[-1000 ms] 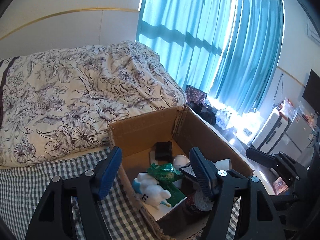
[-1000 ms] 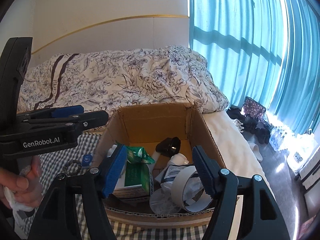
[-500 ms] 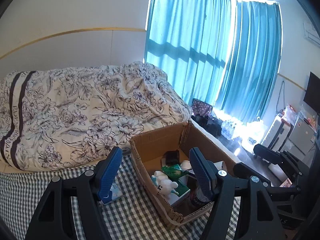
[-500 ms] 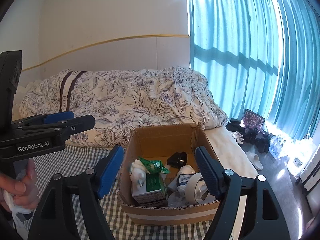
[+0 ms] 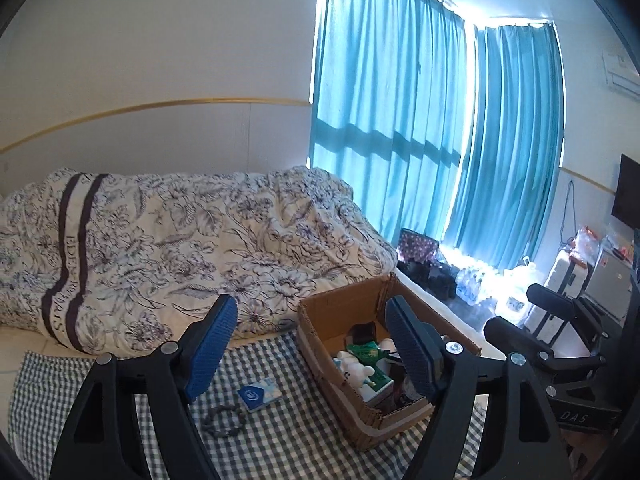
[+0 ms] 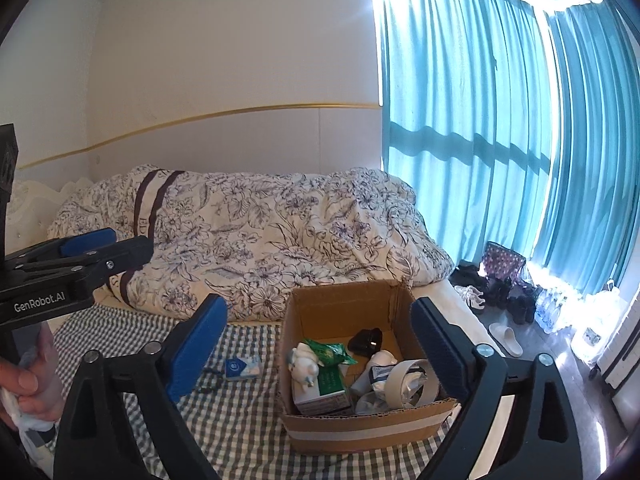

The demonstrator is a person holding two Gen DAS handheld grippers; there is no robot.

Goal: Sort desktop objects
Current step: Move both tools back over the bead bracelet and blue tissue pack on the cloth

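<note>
Small blue-and-white packet [image 5: 259,393] lies flat on the checked cloth [image 5: 280,440], low in the frame, left of the cardboard box [image 5: 340,384]. Its long side runs across. The left gripper [image 5: 312,350] looks nearer; the right gripper [image 6: 320,344] hangs over the box. Both are wide apart, holding nothing. A dark ring [image 5: 224,424], maybe a band, lies beside it. Behind are a flowery quilt [image 5: 180,248] and blue curtains [image 5: 420,140].

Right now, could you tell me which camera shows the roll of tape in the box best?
The right wrist view: the roll of tape sits unobstructed in the box. In the left wrist view, a tool finger hides it.
</note>
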